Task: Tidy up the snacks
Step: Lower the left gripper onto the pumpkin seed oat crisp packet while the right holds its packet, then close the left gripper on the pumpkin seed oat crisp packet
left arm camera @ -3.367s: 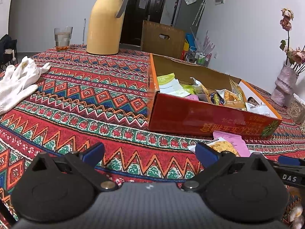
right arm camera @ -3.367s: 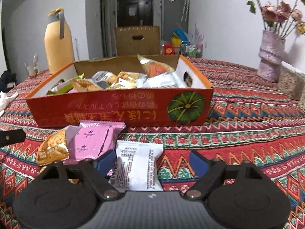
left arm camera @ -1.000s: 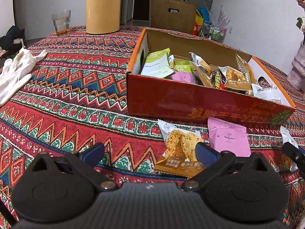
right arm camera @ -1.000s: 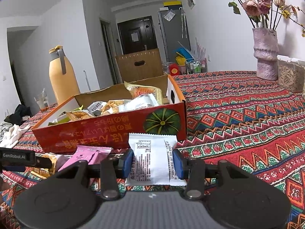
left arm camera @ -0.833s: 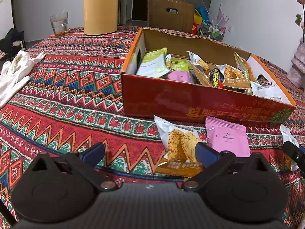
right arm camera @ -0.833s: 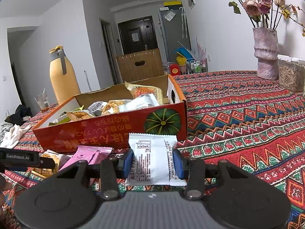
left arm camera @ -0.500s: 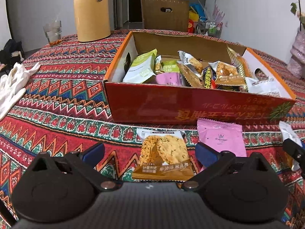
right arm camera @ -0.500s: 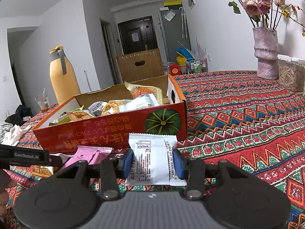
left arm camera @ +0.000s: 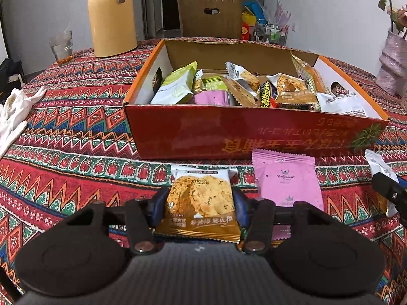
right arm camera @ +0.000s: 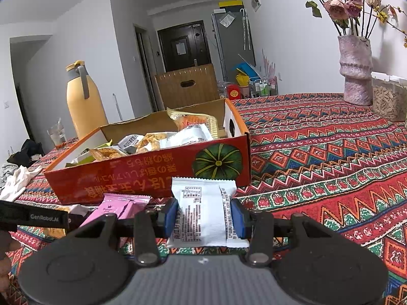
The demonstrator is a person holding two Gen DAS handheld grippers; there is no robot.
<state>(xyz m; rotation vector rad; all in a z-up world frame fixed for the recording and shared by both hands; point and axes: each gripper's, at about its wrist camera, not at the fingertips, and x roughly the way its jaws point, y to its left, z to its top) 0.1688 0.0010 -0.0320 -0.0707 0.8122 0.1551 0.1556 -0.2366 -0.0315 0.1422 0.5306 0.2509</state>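
Observation:
A red cardboard box (left arm camera: 193, 132) with several snack packets inside stands on the patterned tablecloth; it also shows in the right wrist view (right arm camera: 152, 175). My left gripper (left arm camera: 199, 206) is shut on a gold cookie packet (left arm camera: 201, 198) in front of the box. A pink packet (left arm camera: 286, 178) lies to its right on the cloth; it also shows in the right wrist view (right arm camera: 119, 207). My right gripper (right arm camera: 204, 214) is shut on a white packet (right arm camera: 203, 211), held just before the box's near wall.
A yellow thermos (left arm camera: 112, 17) and a glass (left arm camera: 61, 47) stand beyond the box at the left. White gloves (left arm camera: 12, 117) lie at the far left. A vase with flowers (right arm camera: 356, 71) and a seed container (right arm camera: 388, 99) stand at the right. A chair (left arm camera: 209, 16) is behind the table.
My left gripper has moved right to the gold cookie packet and shut on it. My right gripper still holds the white packet in the same place.

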